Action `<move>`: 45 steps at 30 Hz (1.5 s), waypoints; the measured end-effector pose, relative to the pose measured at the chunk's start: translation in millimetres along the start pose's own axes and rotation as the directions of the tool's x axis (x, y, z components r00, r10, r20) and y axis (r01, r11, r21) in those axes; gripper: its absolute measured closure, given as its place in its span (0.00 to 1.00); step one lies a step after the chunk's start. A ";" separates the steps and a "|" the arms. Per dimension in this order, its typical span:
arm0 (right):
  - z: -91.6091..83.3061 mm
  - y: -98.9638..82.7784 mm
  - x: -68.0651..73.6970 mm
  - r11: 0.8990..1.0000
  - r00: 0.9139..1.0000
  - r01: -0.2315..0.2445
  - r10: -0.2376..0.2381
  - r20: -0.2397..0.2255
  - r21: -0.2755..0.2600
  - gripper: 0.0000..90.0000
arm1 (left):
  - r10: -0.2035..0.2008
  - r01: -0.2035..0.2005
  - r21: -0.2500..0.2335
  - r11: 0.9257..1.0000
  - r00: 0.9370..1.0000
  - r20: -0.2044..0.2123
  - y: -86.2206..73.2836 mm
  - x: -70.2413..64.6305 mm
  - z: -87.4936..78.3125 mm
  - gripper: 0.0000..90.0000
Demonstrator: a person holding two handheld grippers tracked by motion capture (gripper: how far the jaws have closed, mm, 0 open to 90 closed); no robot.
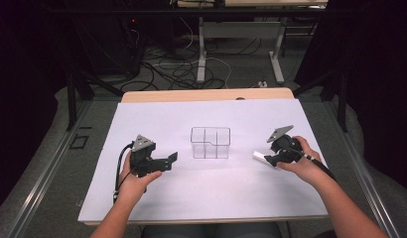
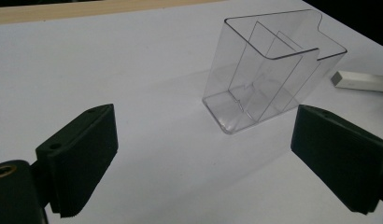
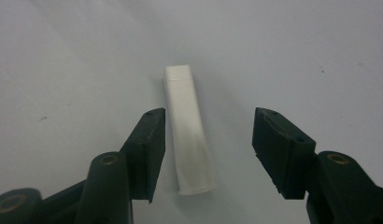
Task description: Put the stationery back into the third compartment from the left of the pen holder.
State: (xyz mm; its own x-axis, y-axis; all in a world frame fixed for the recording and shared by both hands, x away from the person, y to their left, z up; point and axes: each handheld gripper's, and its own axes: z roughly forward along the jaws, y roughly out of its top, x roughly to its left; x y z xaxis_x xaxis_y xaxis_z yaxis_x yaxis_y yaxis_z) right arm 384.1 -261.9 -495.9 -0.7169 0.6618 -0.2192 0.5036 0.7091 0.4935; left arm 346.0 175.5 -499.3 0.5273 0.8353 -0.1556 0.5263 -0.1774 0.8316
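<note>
- The table (image 1: pixel 157 198) is covered by a white sheet; a strip of bare wood is seen along its far edge, and everything else rests on the sheet.
- A clear plastic box (image 1: pixel 210 143), divided inside into compartments, stands upright near the middle of the sheet, between the two grippers and apart from both. In the left gripper view it (image 2: pixel 269 70) is seen ahead and to the right of the jaws, with nothing visible inside.
- The left gripper (image 1: pixel 168 161) is held low over the sheet, left of the box and pointed toward it. Its jaws are spread wide, with nothing between them.
- The right gripper (image 1: pixel 269 157) is held right of the box. Its jaws are parted wide and nothing is gripped.
- A small white tube (image 3: pixel 188 133) lies flat on the sheet at the right gripper, well clear of the box. Its long axis runs along the gripper's pointing direction, between the jaws but off centre: just beside the left jaw, with a clear gap to the right jaw. A closing across its narrow width is judged the likely next move, the right hand being by far the nearer.
</note>
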 end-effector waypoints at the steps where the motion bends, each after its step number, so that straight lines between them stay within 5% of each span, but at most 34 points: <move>1: 2.4 0.4 -1.3 1.000 1.000 0.017 -0.017 -0.017 0.011 0.48 | -0.006 0.006 0.001 1.000 1.000 -0.004 -0.9 0.0 0.3 0.09; 3: 3.6 2.9 -2.9 0.994 0.997 0.075 -0.072 -0.030 0.082 0.49 | -0.006 0.006 -0.008 1.000 1.000 -0.011 -2.5 1.1 1.5 0.09; 5: 9.4 3.9 -2.6 0.989 0.994 0.110 -0.109 -0.020 0.095 0.52 | -0.006 0.006 -0.004 1.000 1.000 -0.009 -3.1 1.9 1.2 0.08; 17: 22.6 1.8 -5.2 0.990 0.989 0.079 -0.063 -0.136 0.119 0.64 | -0.027 0.027 0.015 1.000 1.000 -0.013 -7.6 4.2 6.3 0.08; 18: 22.0 2.0 -5.8 0.985 0.989 0.085 -0.064 -0.137 0.150 0.64 | -0.021 0.021 0.018 1.000 1.000 -0.014 -7.7 4.3 6.5 0.08; 19: 20.2 4.1 -10.1 0.962 0.983 0.121 -0.081 -0.167 0.244 0.65 | -0.024 0.024 0.019 1.000 1.000 -0.013 -7.9 3.9 7.0 0.08; 20: 20.2 4.1 -10.1 0.962 0.983 0.121 -0.081 -0.167 0.244 0.65 | -0.018 0.019 0.014 1.000 1.000 -0.017 -8.0 4.0 7.6 0.08; 21: 26.9 -1.5 -7.2 0.986 0.987 0.062 -0.036 -0.159 0.157 0.65 | -0.019 0.019 0.013 1.000 1.000 -0.017 -8.1 4.0 7.8 0.08; 22: 27.6 -2.5 -7.1 0.984 0.991 0.062 -0.040 -0.130 0.165 0.65 | -0.020 0.020 0.014 1.000 1.000 -0.017 -8.1 4.0 7.9 0.08; 23: 30.2 -4.1 -8.3 0.987 0.986 0.052 -0.027 -0.164 0.150 0.66 | -0.025 0.026 0.014 1.000 1.000 -0.015 -8.2 3.8 8.1 0.08; 27: 31.3 -6.3 -12.2 0.978 0.984 0.057 -0.022 -0.175 0.200 0.67 | -0.028 0.028 0.016 0.999 1.000 -0.012 -8.6 3.7 8.9 0.09; 33: 35.5 -10.0 -14.3 0.983 0.985 0.027 0.005 -0.170 0.184 0.69 | -0.028 0.028 0.018 0.999 1.000 -0.012 -8.9 3.8 9.7 0.09; 41: 36.4 -11.7 -16.5 0.985 0.974 0.012 0.028 -0.224 0.175 0.73 | -0.026 0.026 0.024 0.999 1.000 -0.011 -9.3 3.4 10.2 0.09; 45: 35.2 -10.0 -14.9 0.982 0.980 0.035 0.004 -0.201 0.187 0.74 | -0.026 0.026 0.024 0.999 1.000 -0.011 -9.2 3.4 10.1 0.09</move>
State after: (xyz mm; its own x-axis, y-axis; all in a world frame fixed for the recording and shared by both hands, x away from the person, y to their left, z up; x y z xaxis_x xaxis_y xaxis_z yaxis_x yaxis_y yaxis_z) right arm 406.7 -270.2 -527.2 -0.7972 0.6021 -0.0440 0.5598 0.7645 0.3197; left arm 349.7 174.7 -512.9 0.5060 0.8454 -0.1712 0.5556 -0.1677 0.8143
